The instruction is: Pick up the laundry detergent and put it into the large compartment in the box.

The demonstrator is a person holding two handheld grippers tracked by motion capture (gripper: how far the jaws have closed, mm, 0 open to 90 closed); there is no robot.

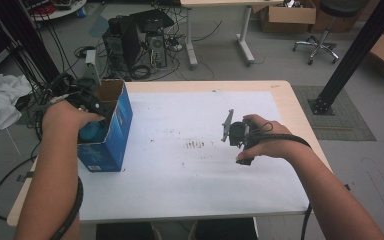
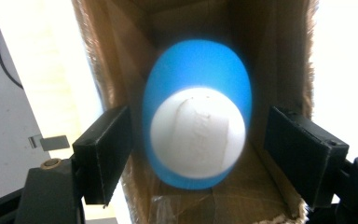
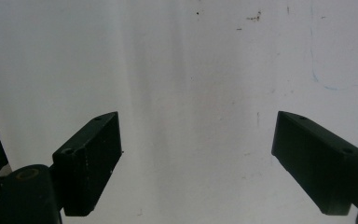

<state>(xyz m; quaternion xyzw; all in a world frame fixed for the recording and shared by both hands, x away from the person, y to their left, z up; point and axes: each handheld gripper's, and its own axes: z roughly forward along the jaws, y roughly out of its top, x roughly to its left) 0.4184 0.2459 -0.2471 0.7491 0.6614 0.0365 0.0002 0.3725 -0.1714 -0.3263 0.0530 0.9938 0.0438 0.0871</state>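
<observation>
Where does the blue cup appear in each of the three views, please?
High view: the blue cup is at the left, inside the open blue cardboard box, under the left hand.
Left gripper view: it is at the centre, white base toward the camera, between the open tongs, not touched.
Right gripper view: not in it.
Shared landmark: the box's brown inner walls.

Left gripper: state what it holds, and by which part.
Nothing. The left gripper is open, pads clear of the blue cup lying between them inside the cardboard box.
</observation>
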